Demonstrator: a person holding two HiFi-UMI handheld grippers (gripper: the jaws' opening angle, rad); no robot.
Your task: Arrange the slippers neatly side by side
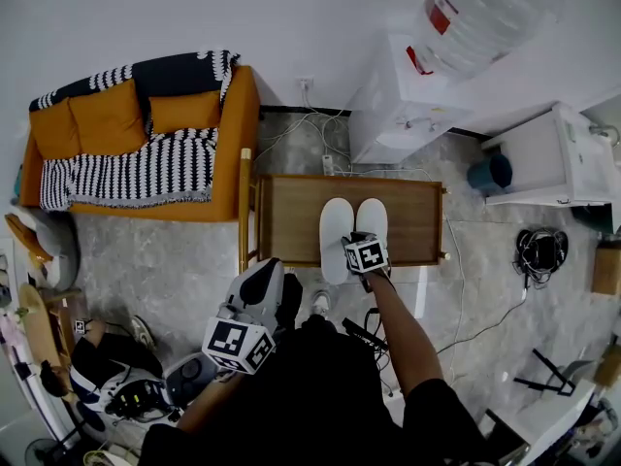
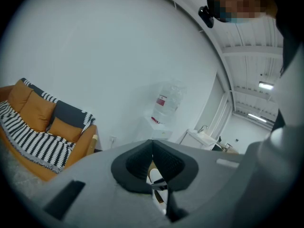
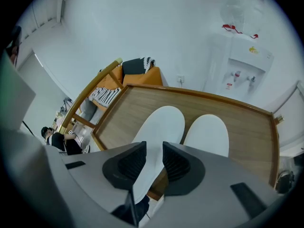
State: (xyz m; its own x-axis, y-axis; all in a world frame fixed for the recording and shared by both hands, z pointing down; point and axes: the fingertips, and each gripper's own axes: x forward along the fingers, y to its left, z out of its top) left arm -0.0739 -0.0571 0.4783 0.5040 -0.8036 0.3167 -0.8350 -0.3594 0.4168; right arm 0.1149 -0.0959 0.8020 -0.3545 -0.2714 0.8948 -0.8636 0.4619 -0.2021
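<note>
Both white slippers are on the wooden table (image 3: 240,122), toes pointing away from you, lying close side by side. Your right gripper (image 3: 154,151) hangs over the heel of the left slipper (image 3: 159,127), fingers apart, the slipper running between them without being pinched. That heel looks to poke out past the near table edge, while the right slipper (image 3: 208,133) sits fully on the wood. If you tidy further, close low on the heel and nudge it straight forward, keeping it parallel to its partner and not shoving the neighbour. Your left gripper (image 2: 152,144) is held back near your body, fingers closed on nothing.
</note>
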